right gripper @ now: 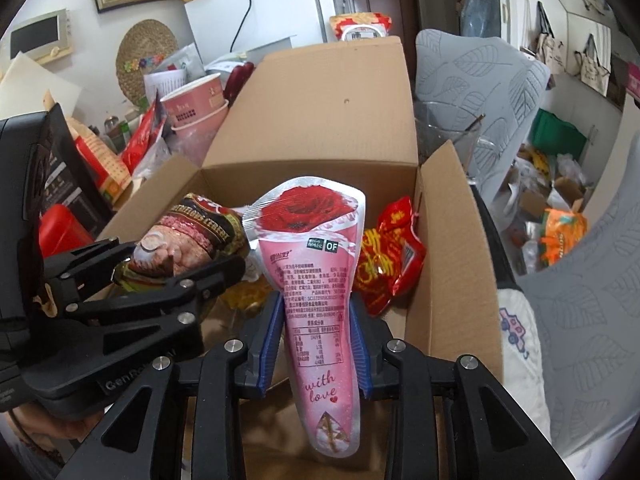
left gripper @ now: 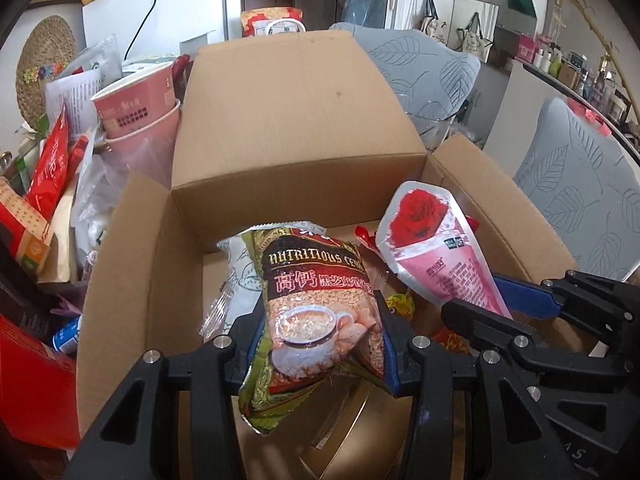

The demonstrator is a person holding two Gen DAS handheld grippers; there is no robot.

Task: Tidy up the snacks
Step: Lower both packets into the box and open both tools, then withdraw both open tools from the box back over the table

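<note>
An open cardboard box lies below both grippers. My left gripper is shut on a green and brown cereal packet, held upright over the box's left half. From the right wrist, that left gripper and its cereal packet show at the left. My right gripper is shut on a pink cone-shaped pouch printed with a red rose, over the box's middle. In the left wrist view the pouch and the right gripper are at the right.
Inside the box lie a red snack bag, a white wrapper and a gold tin. Stacked pink paper cups and red packets crowd the box's left side. Grey leaf-patterned cushions and a glass bowl stand to the right.
</note>
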